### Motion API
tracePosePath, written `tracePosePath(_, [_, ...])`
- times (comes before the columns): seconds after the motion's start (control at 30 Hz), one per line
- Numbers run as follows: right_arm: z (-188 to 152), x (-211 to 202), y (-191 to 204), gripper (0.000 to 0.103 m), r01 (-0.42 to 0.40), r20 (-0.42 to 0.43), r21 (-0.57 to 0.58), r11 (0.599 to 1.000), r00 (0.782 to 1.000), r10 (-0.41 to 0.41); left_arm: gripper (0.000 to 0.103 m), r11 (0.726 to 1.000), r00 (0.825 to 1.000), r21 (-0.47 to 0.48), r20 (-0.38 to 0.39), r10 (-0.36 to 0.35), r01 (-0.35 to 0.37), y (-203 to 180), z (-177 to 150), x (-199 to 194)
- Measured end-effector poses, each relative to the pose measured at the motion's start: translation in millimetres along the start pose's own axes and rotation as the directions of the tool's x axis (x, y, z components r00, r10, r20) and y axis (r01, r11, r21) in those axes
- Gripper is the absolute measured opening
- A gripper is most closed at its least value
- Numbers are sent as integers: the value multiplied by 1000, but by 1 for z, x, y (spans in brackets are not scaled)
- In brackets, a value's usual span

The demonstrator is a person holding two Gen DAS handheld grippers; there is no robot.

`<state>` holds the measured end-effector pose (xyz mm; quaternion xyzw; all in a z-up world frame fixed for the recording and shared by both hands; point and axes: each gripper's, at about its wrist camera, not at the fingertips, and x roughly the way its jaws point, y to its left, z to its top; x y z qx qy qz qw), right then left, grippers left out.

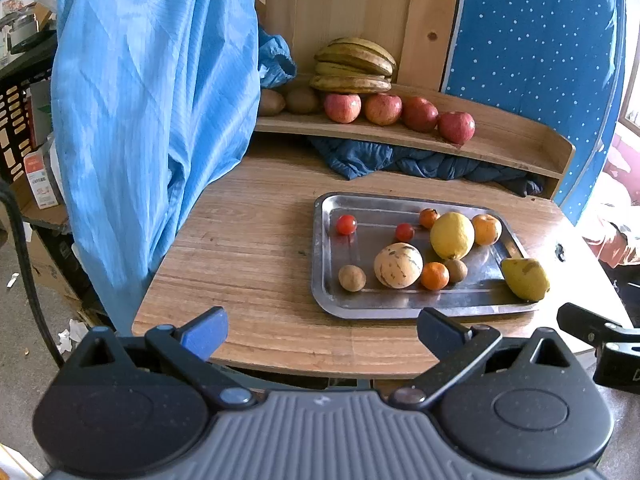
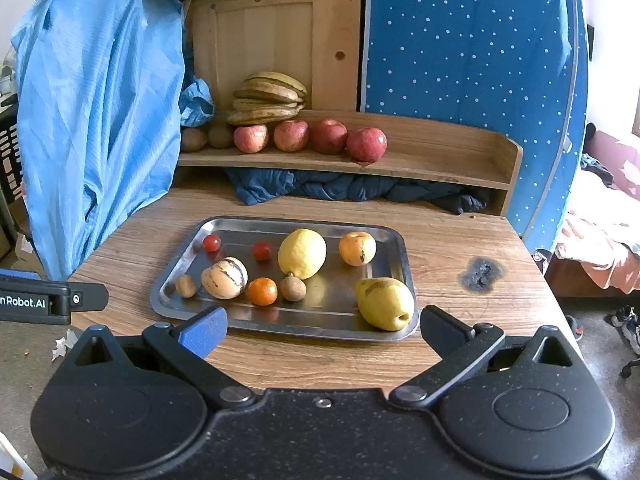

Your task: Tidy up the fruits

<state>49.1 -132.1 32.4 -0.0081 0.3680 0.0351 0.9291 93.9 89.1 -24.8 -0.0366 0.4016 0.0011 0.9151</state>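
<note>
Both claws [image 1: 322,330] [image 2: 323,330] wide, short of tray [image 2: 176,272] edge.

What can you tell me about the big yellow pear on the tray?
The pear is yellow-green with brownish streaks near its narrow end. It looks whole and smooth, lying on its side in the near right corner of the shiny metal tray, with its dimpled bottom end pointing toward the camera. It rests against the tray's rim and touches no other fruit. Neither gripper holds it; the open right gripper sits just in front of it.

Black grippers [image 2: 323,330], blue-padded left jaws, white "nRobot.AI" lettering.
</note>
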Motion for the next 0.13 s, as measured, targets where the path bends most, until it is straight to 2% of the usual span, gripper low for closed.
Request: tracePosePath(0.13, [1,1,2,102,6,-3,2,1000,1000,-6,103,1000,1000,2,0,-12,12,0,1,2])
